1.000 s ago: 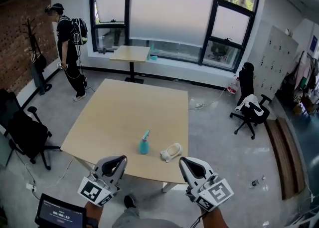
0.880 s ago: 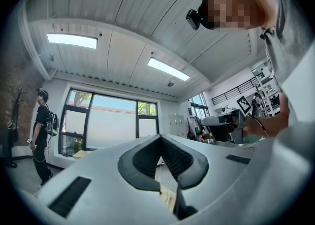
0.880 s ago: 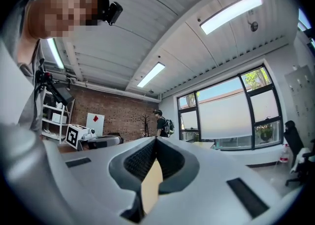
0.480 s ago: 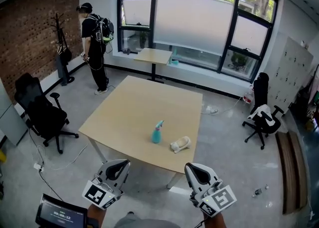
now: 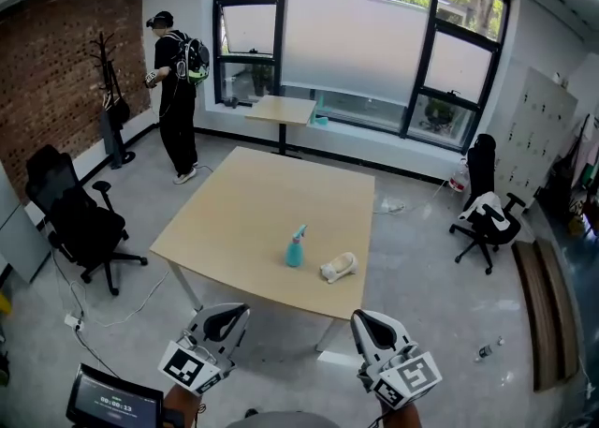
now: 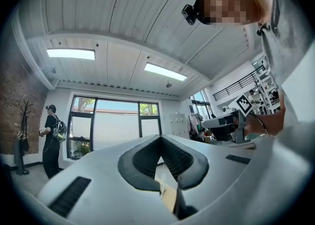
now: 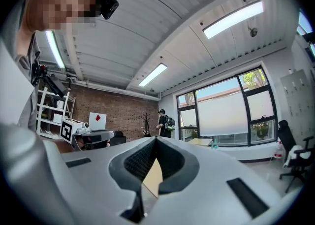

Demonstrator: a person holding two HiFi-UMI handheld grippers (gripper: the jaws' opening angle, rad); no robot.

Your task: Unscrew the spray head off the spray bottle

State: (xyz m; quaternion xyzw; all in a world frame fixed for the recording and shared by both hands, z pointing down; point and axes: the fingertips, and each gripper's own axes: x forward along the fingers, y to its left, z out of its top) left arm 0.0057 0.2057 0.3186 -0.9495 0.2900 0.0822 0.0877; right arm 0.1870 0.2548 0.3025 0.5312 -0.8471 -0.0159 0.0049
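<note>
Off the near table edge, low in head view: L gripper [image 5: 227,319] and R gripper [image 5: 370,328], grey two-jaw tools w/ black-and-white square-marker cubes, side by side, both pointing far-ward.
Jaws: both fully together, pads meeting, nothing betw. them. Each gripper's own view shows only a sliver of tabletop past the pads.

Further out: pale wooden square table [image 5: 245,201]. The small teal plastic spray bottle [image 5: 295,254] stands on its near-right part.
- Key relation: bottle lies straight ahead and far of both jaw sets, approx. midway betw. them left-right. Neither hand clearly nearer.
- Long axis vertical, bottle upright. The lighter blue spray head [image 5: 299,231] sits on top, nozzle twd the right. Screwed tight or loose: can't tell at this range.
- Cream-coloured rounded object [image 5: 338,268] lies just right of the bottle, apart from it. Identity unclear.
- Judgement: one jaw set needs the body, the other the head collar, w/ the twist about the vertical axis.

Far left by the window: a person [image 5: 174,89] w/ backpack, standing.

Writing:
- Dark screen [image 5: 114,405] at near left shows a timer-like digit row, too small to read reliably.
- Bottle: no legible label or brand.
</note>
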